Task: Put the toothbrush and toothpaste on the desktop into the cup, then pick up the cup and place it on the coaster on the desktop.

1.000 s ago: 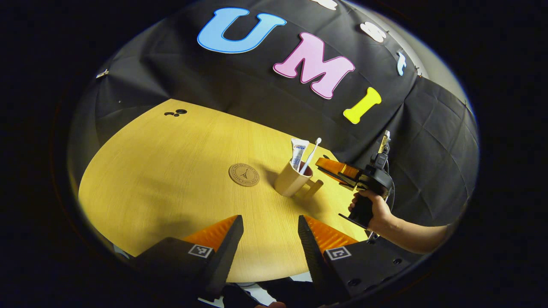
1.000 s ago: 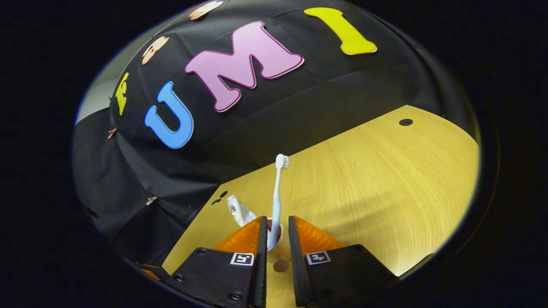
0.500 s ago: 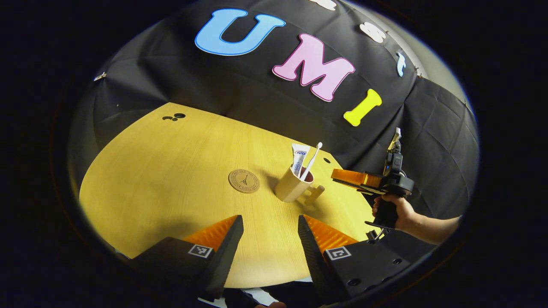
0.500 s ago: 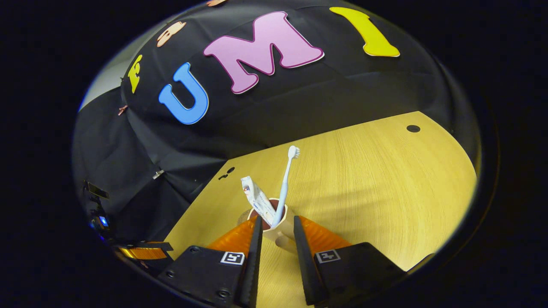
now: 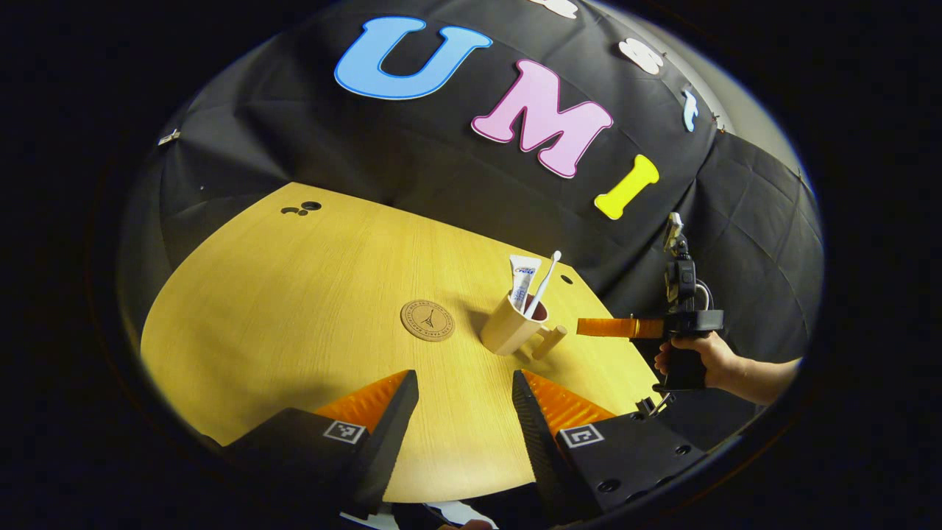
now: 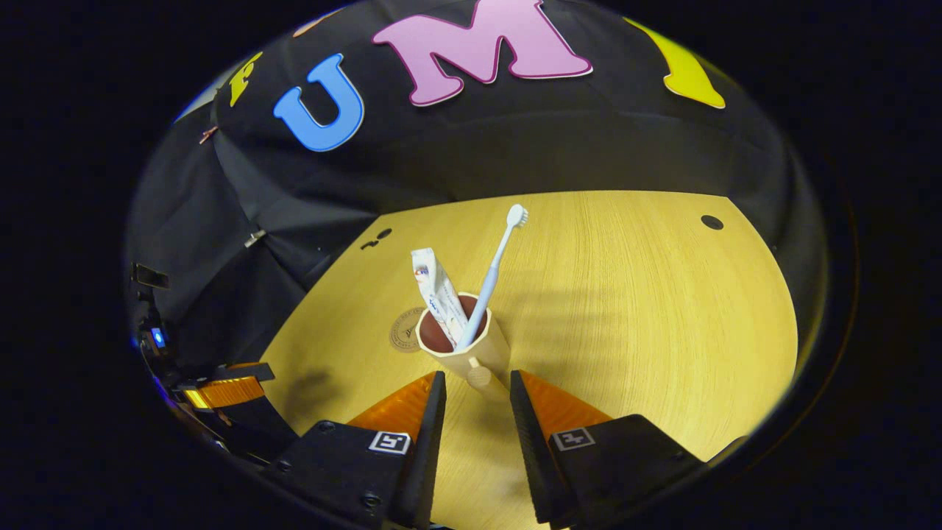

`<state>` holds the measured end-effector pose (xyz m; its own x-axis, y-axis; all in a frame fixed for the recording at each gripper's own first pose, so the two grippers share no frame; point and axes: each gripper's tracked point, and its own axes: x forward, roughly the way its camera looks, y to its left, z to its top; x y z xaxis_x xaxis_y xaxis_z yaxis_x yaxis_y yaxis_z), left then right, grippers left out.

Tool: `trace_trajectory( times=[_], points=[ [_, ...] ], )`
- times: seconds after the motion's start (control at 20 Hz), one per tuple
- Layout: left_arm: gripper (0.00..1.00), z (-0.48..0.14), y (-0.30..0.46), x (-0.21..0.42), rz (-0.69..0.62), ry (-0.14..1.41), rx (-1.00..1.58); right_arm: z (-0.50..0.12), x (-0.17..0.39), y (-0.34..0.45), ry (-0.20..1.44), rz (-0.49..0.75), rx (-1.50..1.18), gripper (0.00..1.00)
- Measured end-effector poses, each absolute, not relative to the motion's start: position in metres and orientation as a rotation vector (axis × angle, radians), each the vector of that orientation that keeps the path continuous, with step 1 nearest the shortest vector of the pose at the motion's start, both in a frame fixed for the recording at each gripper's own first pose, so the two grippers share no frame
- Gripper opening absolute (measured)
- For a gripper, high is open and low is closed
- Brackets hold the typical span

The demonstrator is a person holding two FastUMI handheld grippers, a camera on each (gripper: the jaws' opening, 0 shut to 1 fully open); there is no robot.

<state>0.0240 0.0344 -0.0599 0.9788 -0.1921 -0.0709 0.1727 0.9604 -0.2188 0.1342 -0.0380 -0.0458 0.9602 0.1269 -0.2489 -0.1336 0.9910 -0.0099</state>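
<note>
Beside coaster (image 5: 427, 320), cup (image 5: 506, 330) stands; both grippers agape, bare desktop (image 5: 294, 294) around.

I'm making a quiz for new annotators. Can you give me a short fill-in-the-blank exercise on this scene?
1. The toothbrush and toothpaste stand inside the ____.
2. The cup stands beside the round ____, not on it.
3. The cup's handle points toward the ____ gripper.
4. The left gripper holds ____.

Missing words: cup; coaster; right; nothing

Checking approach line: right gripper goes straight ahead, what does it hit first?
Likely the cup's handle, just ahead of the right gripper and between its open fingers, then the cup itself. Depth uncertain.
</note>
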Motion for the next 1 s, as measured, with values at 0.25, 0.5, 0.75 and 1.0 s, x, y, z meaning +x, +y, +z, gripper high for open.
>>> trace_trajectory(
  times=[0.25, 0.5, 0.75, 1.0],
  points=[
    [0.81, -0.066, 0.040, 0.022, -0.176, 0.099, -0.202, -0.067, 0.145, -0.041, 0.392, 0.117, -0.127, 0.55],
    [0.81, -0.076, 0.049, 0.018, -0.159, 0.105, -0.218, -0.079, 0.158, -0.044, 0.496, 0.100, -0.189, 0.55],
    [0.81, -0.083, 0.057, 0.013, -0.133, 0.111, -0.229, -0.093, 0.177, -0.044, 0.585, 0.092, -0.277, 0.55],
    [0.81, -0.087, 0.067, 0.010, -0.116, 0.115, -0.240, -0.107, 0.194, -0.040, 0.664, 0.094, -0.330, 0.55]
  ],
)
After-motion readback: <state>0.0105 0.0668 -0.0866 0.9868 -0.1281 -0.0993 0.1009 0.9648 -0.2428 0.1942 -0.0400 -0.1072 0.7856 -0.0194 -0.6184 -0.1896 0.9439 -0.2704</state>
